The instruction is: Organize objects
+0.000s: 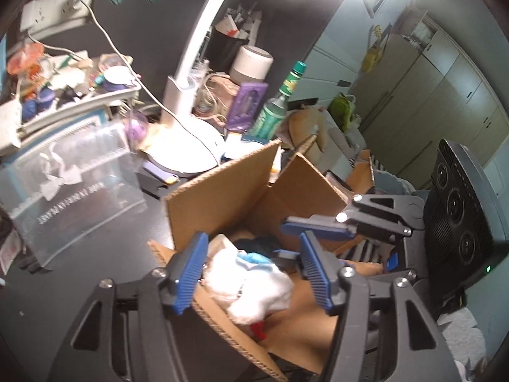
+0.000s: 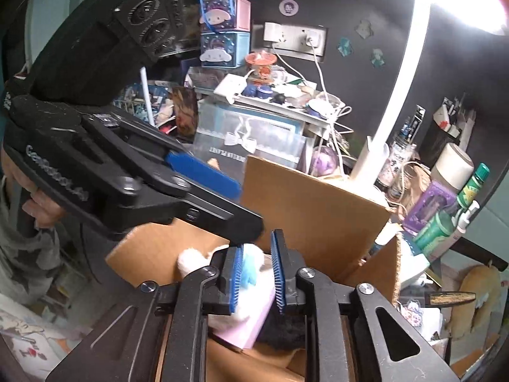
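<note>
White plush toy (image 2: pixel 254 283) sits between the right fingers (image 2: pixel 237 283), its lower part hidden behind them, so contact can't be confirmed. Cardboard box (image 1: pixel 222 187) near rim is cut off below the left fingers (image 1: pixel 187 273). Dark item (image 1: pixel 254 243) beyond the plush is too blurred to identify

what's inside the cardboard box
Inside the cardboard box: a white plush toy with blue and red parts, and something dark behind it. Whatever lies beneath them is covered.
</note>
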